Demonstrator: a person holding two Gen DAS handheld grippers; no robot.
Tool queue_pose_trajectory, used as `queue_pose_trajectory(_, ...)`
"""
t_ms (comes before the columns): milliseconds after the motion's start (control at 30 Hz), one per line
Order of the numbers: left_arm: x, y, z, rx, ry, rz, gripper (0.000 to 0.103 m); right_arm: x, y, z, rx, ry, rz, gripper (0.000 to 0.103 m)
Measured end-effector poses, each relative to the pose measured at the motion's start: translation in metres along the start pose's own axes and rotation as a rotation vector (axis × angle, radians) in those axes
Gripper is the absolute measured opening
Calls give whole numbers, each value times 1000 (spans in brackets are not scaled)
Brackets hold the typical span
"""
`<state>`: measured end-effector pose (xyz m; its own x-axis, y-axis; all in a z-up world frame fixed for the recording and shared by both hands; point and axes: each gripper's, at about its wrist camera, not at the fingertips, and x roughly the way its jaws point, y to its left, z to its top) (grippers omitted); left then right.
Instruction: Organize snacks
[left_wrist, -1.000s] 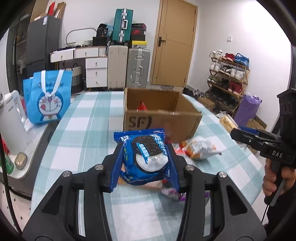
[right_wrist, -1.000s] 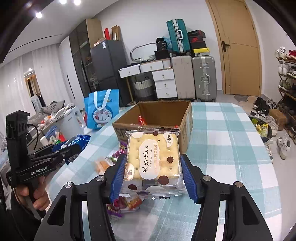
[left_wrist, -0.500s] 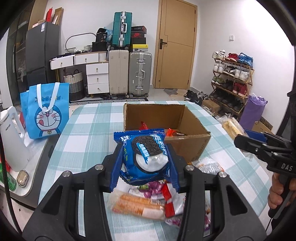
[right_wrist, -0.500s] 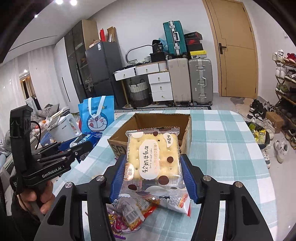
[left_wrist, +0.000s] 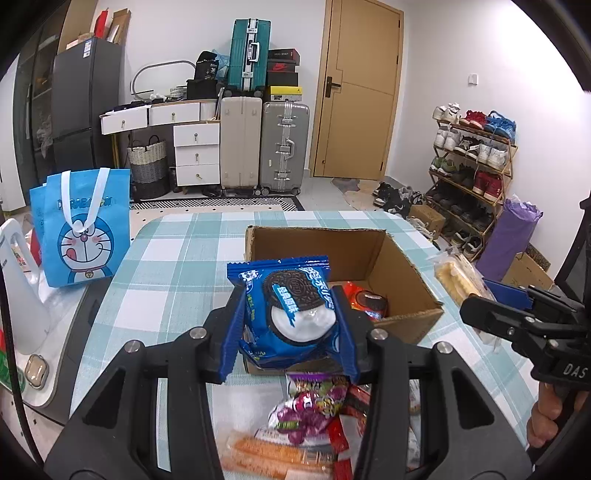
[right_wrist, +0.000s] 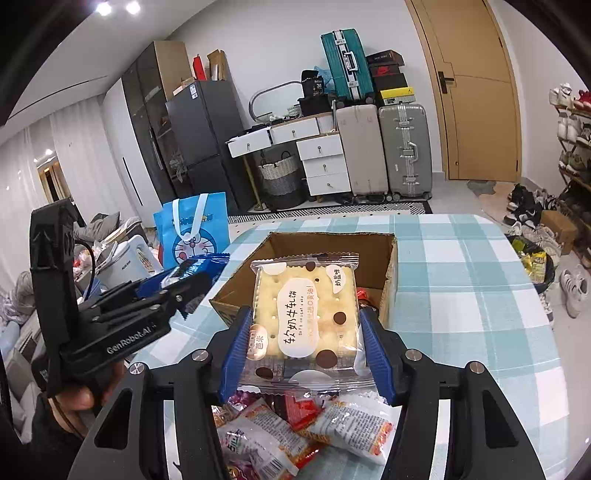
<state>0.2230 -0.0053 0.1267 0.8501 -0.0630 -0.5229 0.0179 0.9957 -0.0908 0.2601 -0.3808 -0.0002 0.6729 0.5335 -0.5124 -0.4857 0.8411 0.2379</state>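
Observation:
My left gripper (left_wrist: 290, 343) is shut on a blue cookie packet (left_wrist: 291, 310), held in the air in front of the open cardboard box (left_wrist: 402, 258). Red snack packs (left_wrist: 365, 299) lie inside the box. My right gripper (right_wrist: 306, 350) is shut on a clear packet of nougat crackers (right_wrist: 306, 310), also raised before the box (right_wrist: 391, 258). In the right wrist view the left gripper (right_wrist: 173, 284) shows at the left with the blue packet; in the left wrist view the right gripper (left_wrist: 480, 302) shows at the right edge. Loose snack packs (left_wrist: 306, 417) (right_wrist: 295, 424) lie below both grippers.
The table wears a teal checked cloth (left_wrist: 177, 266). A blue cartoon bag (left_wrist: 81, 229) and a white kettle (left_wrist: 18, 288) stand at the table's left. Suitcases (left_wrist: 284, 144), drawers and a shoe rack (left_wrist: 472, 158) line the room behind.
Both grippers have risen and drawn back with their packets, so the box's inside shows and the pile of loose snacks has come into view underneath.

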Motion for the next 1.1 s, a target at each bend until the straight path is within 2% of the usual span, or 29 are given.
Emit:
queue_pose_trajectory(267, 49, -4, 10, 11, 35, 20, 41, 34, -2, 13, 4, 33, -25, 58)
queue_pose_trajectory(600, 99, 4, 3, -7, 89, 53, 41, 74, -19, 20, 43, 73, -40, 58)
queue_pose_trajectory(900, 122, 0, 3, 19, 131, 87, 42, 93, -30, 17, 70, 76, -61, 59)
queue_pose_trajectory(1033, 121, -1, 4, 17, 139, 73, 43, 86, -32, 15, 70, 62, -52, 64)
queue_pose_trajectory(1067, 119, -1, 4, 19, 140, 74, 45, 83, -33, 15, 73, 59, -43, 67)
queue_pose_trajectory(1100, 116, 0, 4, 19, 143, 72, 51, 78, -34, 15, 77, 54, -31, 76)
